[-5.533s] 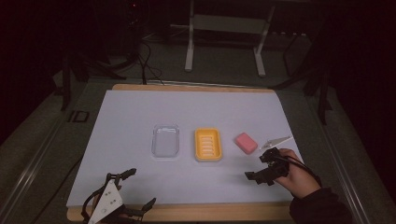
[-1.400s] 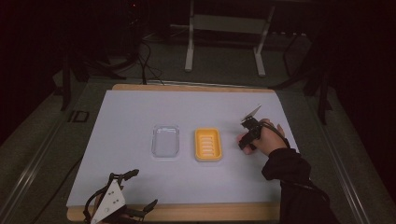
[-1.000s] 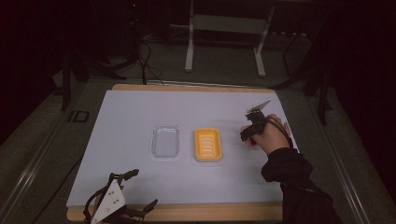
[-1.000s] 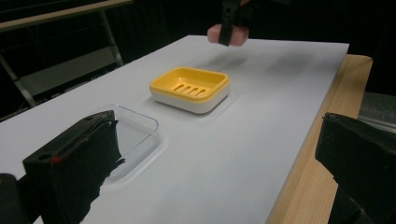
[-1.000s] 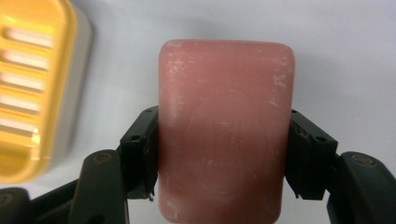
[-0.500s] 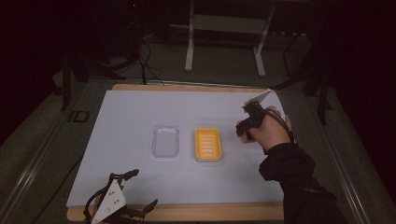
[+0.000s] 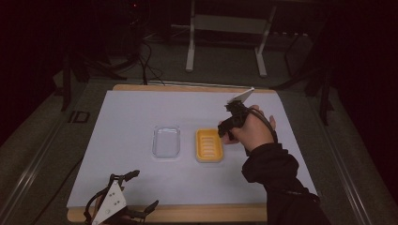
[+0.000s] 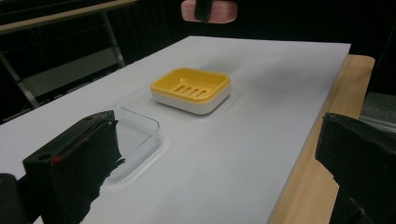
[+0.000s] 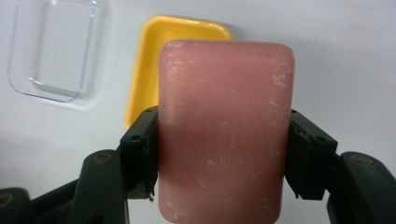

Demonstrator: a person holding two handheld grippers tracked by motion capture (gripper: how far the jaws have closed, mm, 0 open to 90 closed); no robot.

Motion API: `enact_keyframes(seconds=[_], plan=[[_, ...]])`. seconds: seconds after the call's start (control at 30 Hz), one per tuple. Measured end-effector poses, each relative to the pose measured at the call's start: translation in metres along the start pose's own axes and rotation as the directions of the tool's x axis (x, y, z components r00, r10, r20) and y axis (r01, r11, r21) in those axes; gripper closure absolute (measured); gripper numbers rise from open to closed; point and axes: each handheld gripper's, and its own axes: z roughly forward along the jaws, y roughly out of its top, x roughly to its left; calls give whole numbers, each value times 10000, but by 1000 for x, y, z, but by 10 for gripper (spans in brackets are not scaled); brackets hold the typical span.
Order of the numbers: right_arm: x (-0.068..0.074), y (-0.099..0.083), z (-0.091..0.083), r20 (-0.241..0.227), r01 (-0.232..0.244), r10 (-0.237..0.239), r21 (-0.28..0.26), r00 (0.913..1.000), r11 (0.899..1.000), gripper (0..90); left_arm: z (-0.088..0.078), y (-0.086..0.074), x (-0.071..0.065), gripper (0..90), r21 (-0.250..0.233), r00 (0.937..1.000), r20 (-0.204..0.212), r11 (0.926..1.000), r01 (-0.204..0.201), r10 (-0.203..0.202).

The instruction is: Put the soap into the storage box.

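High view. The right gripper (image 7: pixel 228 123), held in the person's right hand (image 7: pixel 253 131), hangs in the air just to the right of the yellow soap dish (image 7: pixel 209 145). The forearm rises from the table's near edge and the wrist bends toward the dish. A clear lid (image 7: pixel 166 141) lies just left of the dish. The left gripper (image 7: pixel 117 201) rests unattended at the near edge, well apart from the dish.

Left gripper view. The jaws stand wide apart, released and empty. Beyond them sits the dish, with the lid nearer the camera. The pink soap (image 8: pixel 209 10) hangs in the air above and beyond the dish.

Right gripper view. The jaws are clenched on the two long sides of the soap, which is lifted above the table with the dish partly hidden behind it. The likely step is setting the soap in the dish. To do it well, centre the bar over the slotted floor, match its long side to the dish's, lower it level, and only then let go.
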Motion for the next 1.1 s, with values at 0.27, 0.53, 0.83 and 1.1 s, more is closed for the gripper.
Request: enact_keyframes(seconds=[0.27,0.53,0.83,1.1], plan=[[22,1,8,-272,0,-7,-282,9996,9996,378,-1,0,0,5,-8,10000,20,10000,-29,29],[35,1,34,-498,-243,234,-174,9985,9996,378,-1,1,-1,5,-24,10000,37,10000,-54,54],[41,1,69,-228,-655,652,-140,9976,9978,378,-2,1,-1,5,-47,9999,72,9999,-101,102],[44,2,90,-122,-712,712,-36,9974,9975,378,-2,1,-1,5,-47,9999,108,9999,-129,130]])
